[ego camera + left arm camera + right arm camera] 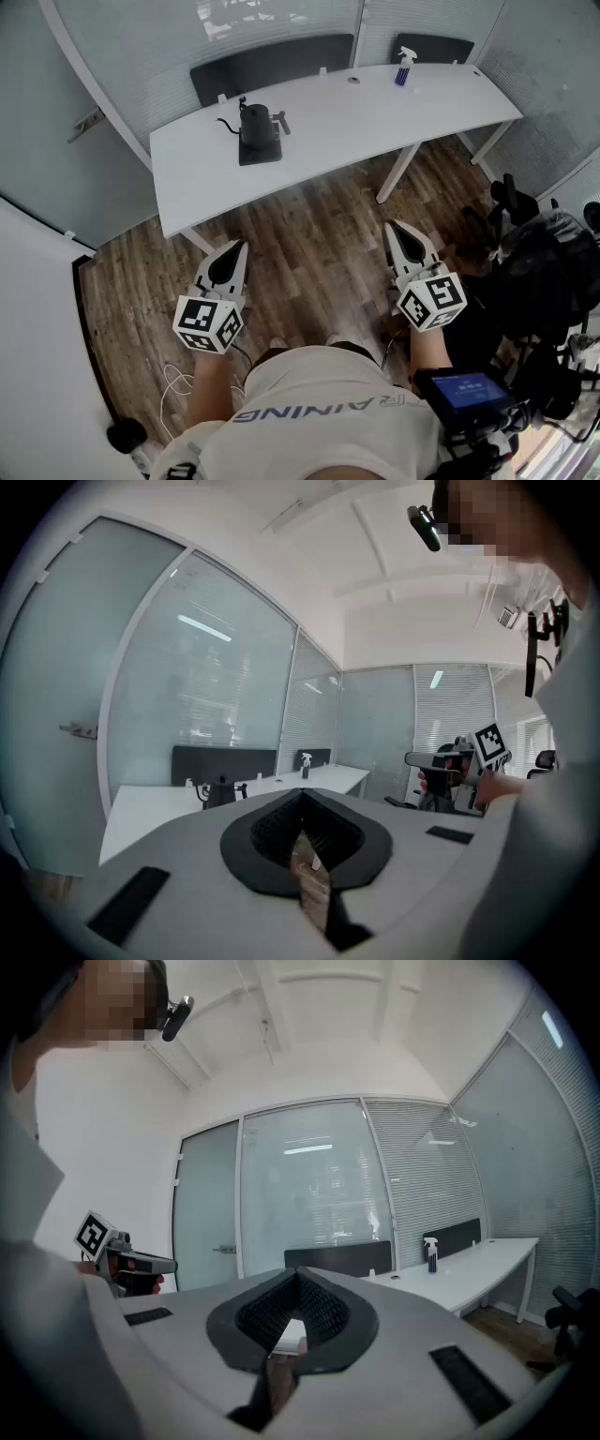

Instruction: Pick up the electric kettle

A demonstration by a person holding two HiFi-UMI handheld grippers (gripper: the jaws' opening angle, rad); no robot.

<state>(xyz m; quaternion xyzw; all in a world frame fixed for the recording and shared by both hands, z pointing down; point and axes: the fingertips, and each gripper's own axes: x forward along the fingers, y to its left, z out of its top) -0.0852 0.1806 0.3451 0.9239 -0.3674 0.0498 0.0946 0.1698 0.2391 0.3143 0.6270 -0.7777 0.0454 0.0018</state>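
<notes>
The black gooseneck electric kettle (pixel 255 127) stands on its black base on the left part of the white table (pixel 375 103). In the left gripper view the kettle (pixel 221 792) shows small, far beyond the jaws. My left gripper (pixel 238 247) hovers over the wooden floor, well short of the table, shut with nothing in it. My right gripper (pixel 394 228) is level with it on the right, also shut and empty. The left gripper (pixel 302 795) points toward the table. The right gripper (pixel 300 1275) points along the table's right end, and the kettle does not show in its view.
A blue spray bottle (pixel 403 68) stands at the table's far right edge. Two dark chairs (pixel 272 58) sit behind the table against glass walls. A black office chair and gear (pixel 534 253) crowd the right side. A white cable (pixel 176 382) lies on the floor.
</notes>
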